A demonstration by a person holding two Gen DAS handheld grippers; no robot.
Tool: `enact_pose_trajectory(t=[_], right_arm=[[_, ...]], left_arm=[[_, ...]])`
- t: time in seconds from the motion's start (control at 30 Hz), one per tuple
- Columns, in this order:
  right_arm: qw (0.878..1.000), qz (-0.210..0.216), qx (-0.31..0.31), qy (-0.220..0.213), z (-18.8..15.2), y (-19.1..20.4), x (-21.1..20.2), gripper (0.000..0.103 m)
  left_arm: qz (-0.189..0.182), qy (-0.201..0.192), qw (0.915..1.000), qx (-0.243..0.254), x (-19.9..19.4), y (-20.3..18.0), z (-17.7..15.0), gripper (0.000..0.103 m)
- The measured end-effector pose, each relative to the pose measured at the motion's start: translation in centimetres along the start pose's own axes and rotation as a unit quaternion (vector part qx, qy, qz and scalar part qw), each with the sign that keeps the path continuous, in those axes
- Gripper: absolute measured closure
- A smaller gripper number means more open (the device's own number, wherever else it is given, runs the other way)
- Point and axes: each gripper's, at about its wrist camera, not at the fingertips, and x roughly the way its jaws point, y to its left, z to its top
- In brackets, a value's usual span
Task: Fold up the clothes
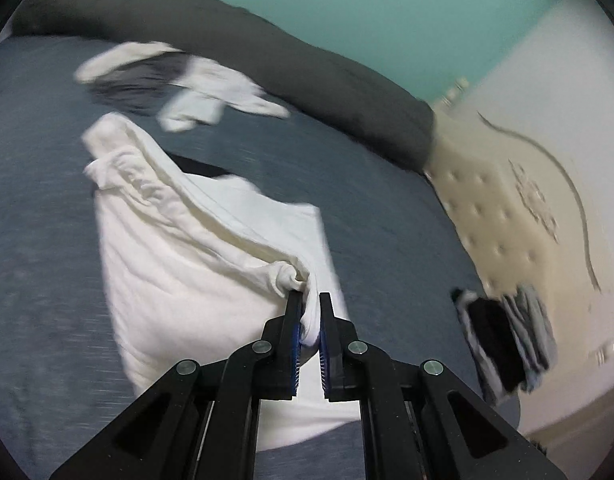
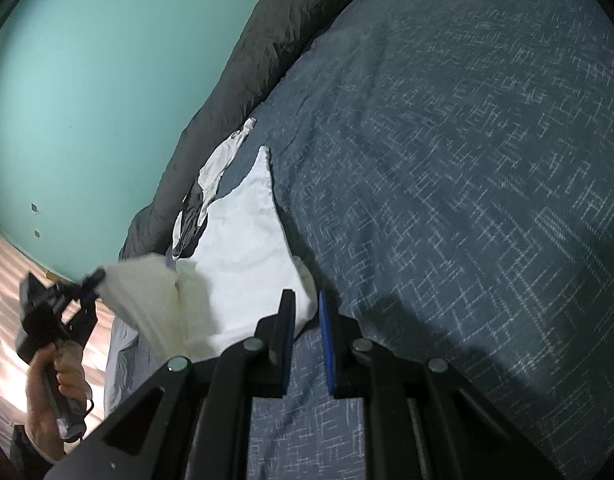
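A white garment [image 1: 195, 248] lies partly lifted over the blue-grey bed [image 1: 47, 240]. My left gripper [image 1: 308, 300] is shut on a bunched edge of it and holds that edge up. The same garment shows in the right wrist view [image 2: 243, 240], stretched between both grippers. My right gripper [image 2: 307, 296] is shut on another edge of the white garment just above the bed. The left gripper [image 2: 95, 280] and the hand holding it show at the left of the right wrist view.
A crumpled white and dark garment [image 1: 179, 84] lies further up the bed. A dark grey duvet [image 1: 267, 48] runs along the teal wall [image 2: 87, 80]. Dark and grey clothes [image 1: 503, 348] lie by the cream padded headboard [image 1: 507, 208]. Wood floor [image 2: 3, 272] is beside the bed.
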Motion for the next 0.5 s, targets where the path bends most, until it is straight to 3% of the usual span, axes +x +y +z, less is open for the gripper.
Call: enact_pose_trajectory(t=[0.17, 0.3, 0.5], right_arm=[[1.000, 0.011, 0.005, -0.003, 0.7, -0.2, -0.4, 0.091], [1.000, 0.014, 0.010, -0.004, 1.0, -0.3, -0.3, 0.091], [1.000, 0.024, 0.006, 0.007, 1.1, 0.1, -0.1, 0.091]], left_arm=[[-0.019, 0.063, 0.9965, 0.051, 5.7, -5.1, -2.9, 0.095], [-0.003, 0.120, 0.9903, 0.070, 10.0, -6.1, -6.5, 0.095], [0.022, 0.158, 0.9826, 0.095, 12.5, -6.2, -9.3, 0.095]])
